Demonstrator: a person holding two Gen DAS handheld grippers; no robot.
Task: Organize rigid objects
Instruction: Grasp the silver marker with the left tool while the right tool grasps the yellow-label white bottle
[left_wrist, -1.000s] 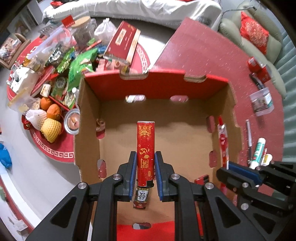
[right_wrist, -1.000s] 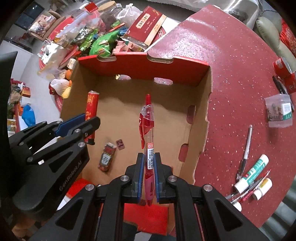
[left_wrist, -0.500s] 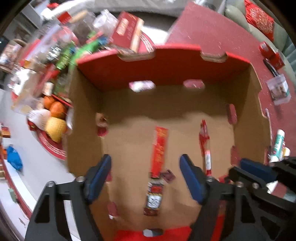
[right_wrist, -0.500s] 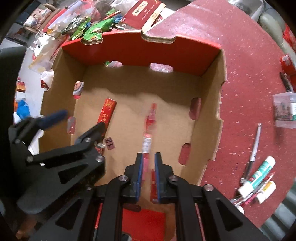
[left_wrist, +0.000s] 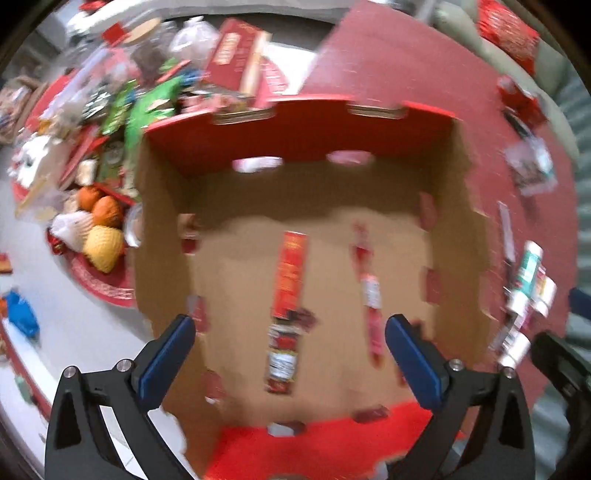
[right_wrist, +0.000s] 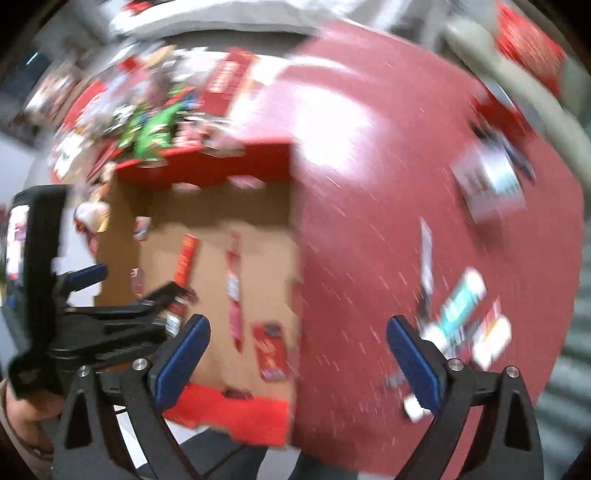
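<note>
The cardboard box with red walls lies open below me. On its floor lie a long red packet, a red pen to its right and a small sachet in front. My left gripper hangs above them, its jaws opening wide with nothing between them. My right gripper is over the box's right wall and the red table, its jaws also opening and empty. The right wrist view shows the pen, the packet and the left gripper, all blurred.
Glue sticks and pens lie on the table right of the box, with a clear plastic tub farther back. Snack bags and fruit crowd the area left of and behind the box.
Both grippers went from shut to wide open. The red packet and the red pen left their jaws and now lie on the box floor. The right gripper swung right, toward the table.
</note>
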